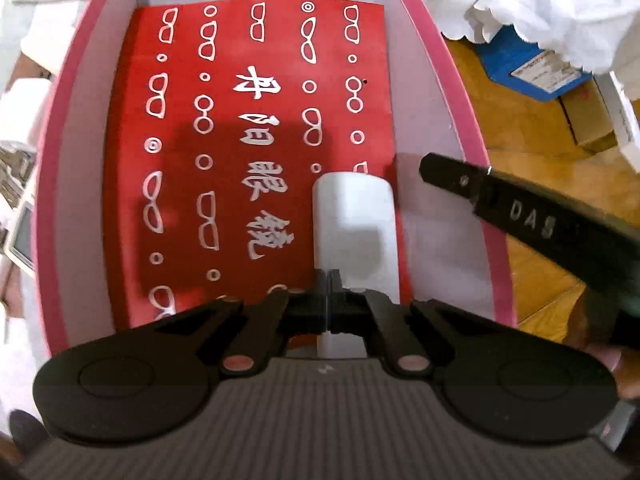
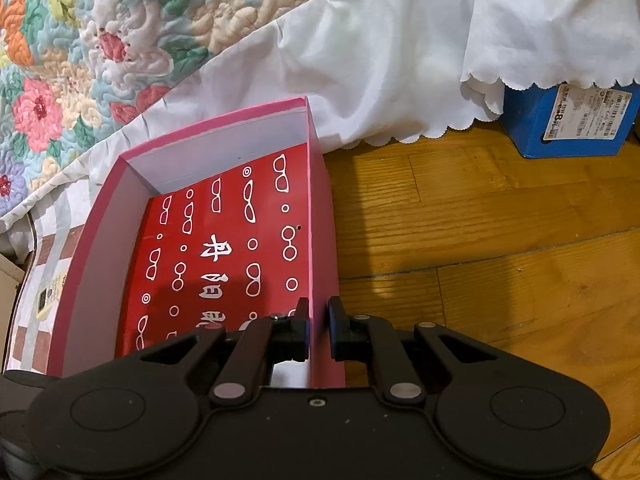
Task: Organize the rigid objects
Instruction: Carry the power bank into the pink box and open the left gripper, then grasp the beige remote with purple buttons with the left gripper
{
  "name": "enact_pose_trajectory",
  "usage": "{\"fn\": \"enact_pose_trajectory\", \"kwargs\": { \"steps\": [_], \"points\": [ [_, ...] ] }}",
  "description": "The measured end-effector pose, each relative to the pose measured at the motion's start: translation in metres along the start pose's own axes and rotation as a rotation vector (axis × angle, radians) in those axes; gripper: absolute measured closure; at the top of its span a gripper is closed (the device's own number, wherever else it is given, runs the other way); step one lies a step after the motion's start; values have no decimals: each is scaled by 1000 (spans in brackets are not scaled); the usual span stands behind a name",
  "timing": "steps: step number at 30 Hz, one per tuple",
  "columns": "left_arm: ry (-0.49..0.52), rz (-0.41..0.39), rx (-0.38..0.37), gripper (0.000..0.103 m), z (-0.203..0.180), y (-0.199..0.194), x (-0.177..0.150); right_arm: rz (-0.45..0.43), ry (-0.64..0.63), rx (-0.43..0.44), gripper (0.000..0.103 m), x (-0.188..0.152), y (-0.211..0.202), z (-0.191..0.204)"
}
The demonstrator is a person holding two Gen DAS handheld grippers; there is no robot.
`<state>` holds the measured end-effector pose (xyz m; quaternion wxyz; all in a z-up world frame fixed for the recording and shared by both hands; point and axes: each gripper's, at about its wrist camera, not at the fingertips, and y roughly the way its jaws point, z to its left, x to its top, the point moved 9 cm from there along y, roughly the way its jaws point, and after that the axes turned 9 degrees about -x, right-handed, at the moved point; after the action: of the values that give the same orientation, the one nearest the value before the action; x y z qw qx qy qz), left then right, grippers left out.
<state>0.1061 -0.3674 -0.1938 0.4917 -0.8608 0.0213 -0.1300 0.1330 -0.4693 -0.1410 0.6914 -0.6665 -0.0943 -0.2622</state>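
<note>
A pink box [image 1: 472,128] with white inner walls stands on the wood floor. A red glasses case [image 1: 248,128] printed with white spectacle shapes and Chinese characters lies flat inside it, also in the right wrist view [image 2: 224,248]. A white oblong object [image 1: 356,224] lies on the case at its right side. My left gripper [image 1: 328,280] is above the box, its fingers closed together just over the near end of the white object. My right gripper [image 2: 319,328] is shut on the box's right wall [image 2: 320,216]; its finger [image 1: 452,176] shows in the left wrist view.
A floral quilt [image 2: 100,40] and a white scalloped cloth [image 2: 400,60] hang behind the box. A blue box [image 2: 568,120] with a label stands on the wood floor [image 2: 500,240] at the far right. A cardboard box [image 1: 588,116] lies beside it.
</note>
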Motion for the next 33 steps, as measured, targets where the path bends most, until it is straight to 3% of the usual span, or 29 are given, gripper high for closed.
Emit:
{"fn": "enact_pose_trajectory", "kwargs": {
  "steps": [4,5,8,10,13,19,25,30,33],
  "points": [
    [-69,31,-161,99,-15,10,7,0,2,4,91,0,0,0],
    [-67,27,-159,99,-15,9,7,0,7,6,91,0,0,-1],
    [58,-42,-40,87,-11,-11,14,-1,8,13,90,0,0,-2],
    [144,-98,20,74,-9,-31,23,2,8,17,89,-1,-1,-2],
    [225,-167,32,64,1,-74,32,4,-1,19,86,-2,-4,-2],
    [259,-248,89,51,56,-144,53,8,-37,-7,86,-4,-10,1],
    [313,-240,189,38,126,-168,44,-10,-13,-38,88,-1,-8,-1],
    [364,-204,153,33,148,-142,21,-47,-19,-89,95,-3,-12,3],
    [320,-129,116,29,166,-118,17,-48,-7,-91,95,-3,-13,1]
  ]
}}
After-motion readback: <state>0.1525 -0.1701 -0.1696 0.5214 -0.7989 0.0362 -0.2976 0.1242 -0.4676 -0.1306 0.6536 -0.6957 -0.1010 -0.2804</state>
